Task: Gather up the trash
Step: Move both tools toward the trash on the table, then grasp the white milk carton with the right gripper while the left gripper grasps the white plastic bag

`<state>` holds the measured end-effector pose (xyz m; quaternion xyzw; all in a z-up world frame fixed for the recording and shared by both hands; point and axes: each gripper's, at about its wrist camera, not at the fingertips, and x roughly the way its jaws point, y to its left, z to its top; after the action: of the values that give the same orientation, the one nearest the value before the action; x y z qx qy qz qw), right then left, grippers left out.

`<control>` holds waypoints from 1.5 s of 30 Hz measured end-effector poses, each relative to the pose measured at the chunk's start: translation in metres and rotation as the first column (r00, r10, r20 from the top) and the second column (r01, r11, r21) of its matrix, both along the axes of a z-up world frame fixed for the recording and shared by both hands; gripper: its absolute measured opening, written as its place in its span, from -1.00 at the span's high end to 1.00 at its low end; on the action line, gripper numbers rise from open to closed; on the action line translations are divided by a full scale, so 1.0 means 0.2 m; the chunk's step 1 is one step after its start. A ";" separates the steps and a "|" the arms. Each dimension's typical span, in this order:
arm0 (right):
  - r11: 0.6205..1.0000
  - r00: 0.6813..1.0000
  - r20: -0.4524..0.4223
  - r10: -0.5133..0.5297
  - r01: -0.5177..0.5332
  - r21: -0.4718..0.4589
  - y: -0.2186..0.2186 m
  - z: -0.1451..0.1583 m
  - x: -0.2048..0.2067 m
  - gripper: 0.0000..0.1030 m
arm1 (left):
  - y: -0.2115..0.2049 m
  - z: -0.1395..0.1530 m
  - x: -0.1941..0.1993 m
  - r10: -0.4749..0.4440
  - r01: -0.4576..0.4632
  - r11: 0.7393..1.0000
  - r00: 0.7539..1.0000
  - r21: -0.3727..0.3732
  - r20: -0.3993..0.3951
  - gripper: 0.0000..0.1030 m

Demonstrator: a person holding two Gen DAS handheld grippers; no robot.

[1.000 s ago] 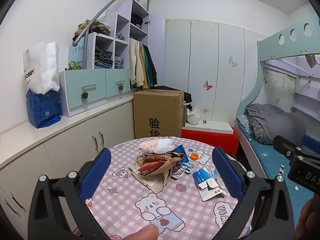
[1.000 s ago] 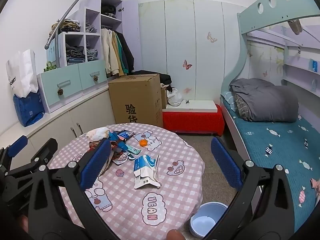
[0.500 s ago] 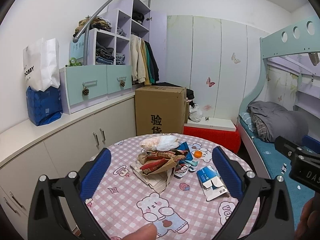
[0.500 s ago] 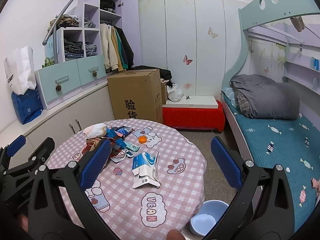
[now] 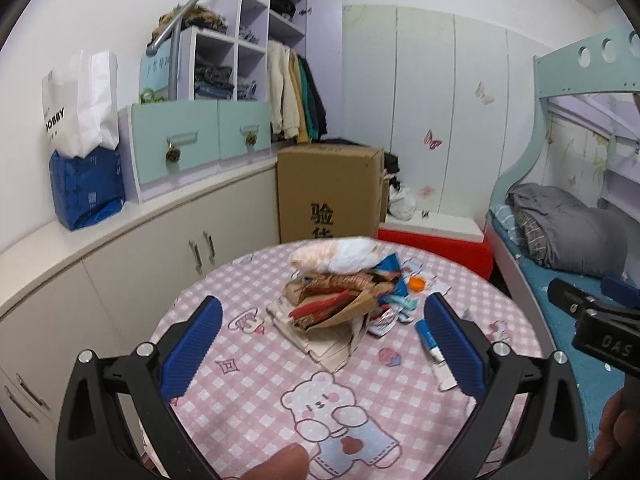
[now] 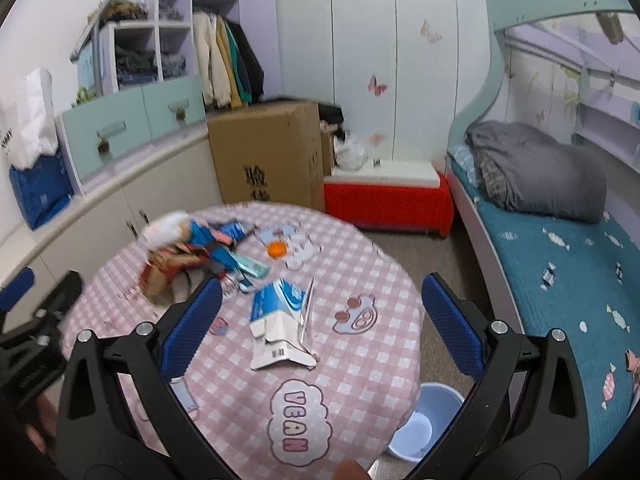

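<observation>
A heap of trash lies mid-table on the pink checked cloth: brown paper bag, red wrappers, a white plastic bag, an orange cap. My left gripper hovers open just short of the heap, nothing between its blue pads. A torn blue-and-white carton lies flat between the open fingers of my right gripper, which holds nothing. The trash heap sits to the carton's far left. A pale blue bin stands on the floor beside the table.
A large cardboard box stands behind the table next to a red bench. White cabinets run along the left wall. A bunk bed with grey bedding fills the right. The other gripper's body shows at the right edge.
Both grippers have moved forward and lower toward the table; the trash heap and the carton look larger and nearer. Nothing has been picked up.
</observation>
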<state>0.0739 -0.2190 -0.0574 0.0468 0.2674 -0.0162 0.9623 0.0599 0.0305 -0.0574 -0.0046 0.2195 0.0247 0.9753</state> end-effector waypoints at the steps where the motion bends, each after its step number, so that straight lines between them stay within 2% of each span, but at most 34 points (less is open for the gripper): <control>1: 1.000 1.000 -0.021 0.005 -0.005 0.000 0.00 -0.04 0.04 -0.90 | 0.01 -0.03 0.02 0.006 -0.006 1.000 1.000 -0.001 -0.014 -0.92; 9: 0.995 0.971 -0.219 0.099 -0.097 0.018 0.09 -0.40 0.35 -0.90 | 0.11 -0.21 0.15 0.039 -0.040 0.999 0.993 -0.008 -0.111 -0.92; 15: 0.986 0.941 -0.296 0.164 -0.165 0.022 0.19 -0.54 0.54 -0.88 | 0.17 -0.30 0.22 0.042 -0.048 0.998 0.985 -0.035 -0.164 -0.92; 16: 0.984 0.937 -0.305 0.171 -0.175 0.012 0.20 -0.56 0.56 -0.72 | 0.17 -0.32 0.23 0.042 -0.048 0.998 0.984 -0.032 -0.171 -0.92; 17: 0.983 0.934 -0.312 0.176 -0.186 -0.002 0.22 -0.57 0.57 -0.37 | 0.17 -0.33 0.24 0.041 -0.046 0.999 0.984 -0.026 -0.176 -0.92; 18: 0.979 0.929 -0.320 0.186 -0.201 -0.015 0.23 -0.58 0.58 -0.35 | 0.16 -0.33 0.24 0.040 -0.044 0.999 0.983 -0.022 -0.178 -0.92; 21: 0.976 0.931 -0.310 0.193 -0.214 -0.035 0.24 -0.59 0.56 -0.26 | 0.14 -0.35 0.27 0.028 -0.030 1.000 0.982 -0.006 -0.187 -0.92; 23: 0.975 0.931 -0.301 0.207 -0.220 -0.009 0.23 -0.58 0.55 -0.20 | 0.13 -0.35 0.28 0.023 -0.023 1.000 0.982 0.001 -0.186 -0.92; 30: 0.981 0.943 -0.270 0.194 -0.186 0.055 0.10 -0.56 0.48 -0.19 | 0.11 -0.30 0.34 -0.001 0.004 1.000 0.986 0.018 -0.170 -0.92; 33: 0.982 0.945 -0.269 0.187 -0.177 0.063 0.06 -0.55 0.46 -0.20 | 0.12 -0.22 0.38 -0.008 0.010 1.000 0.991 0.017 -0.131 -0.92; 37: 0.982 0.947 -0.262 0.185 -0.171 0.075 0.04 -0.55 0.45 -0.20 | 0.13 -0.04 0.50 -0.033 0.033 0.999 0.998 -0.003 -0.056 -0.92; 41: 0.981 0.949 -0.252 0.189 -0.174 0.081 0.03 -0.53 0.46 -0.21 | 0.05 0.02 0.69 -0.066 0.071 0.996 0.994 0.051 -0.092 -0.92; 45: 0.981 0.950 -0.247 0.190 -0.174 0.082 0.02 -0.51 0.47 -0.21 | -0.07 -0.08 0.88 -0.089 0.120 0.980 0.977 0.157 -0.191 -0.92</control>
<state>0.1671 -0.2148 -0.1595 0.0482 0.3917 0.0747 0.9158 0.2354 0.0159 -0.0731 0.0913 0.3055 -0.0081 0.9478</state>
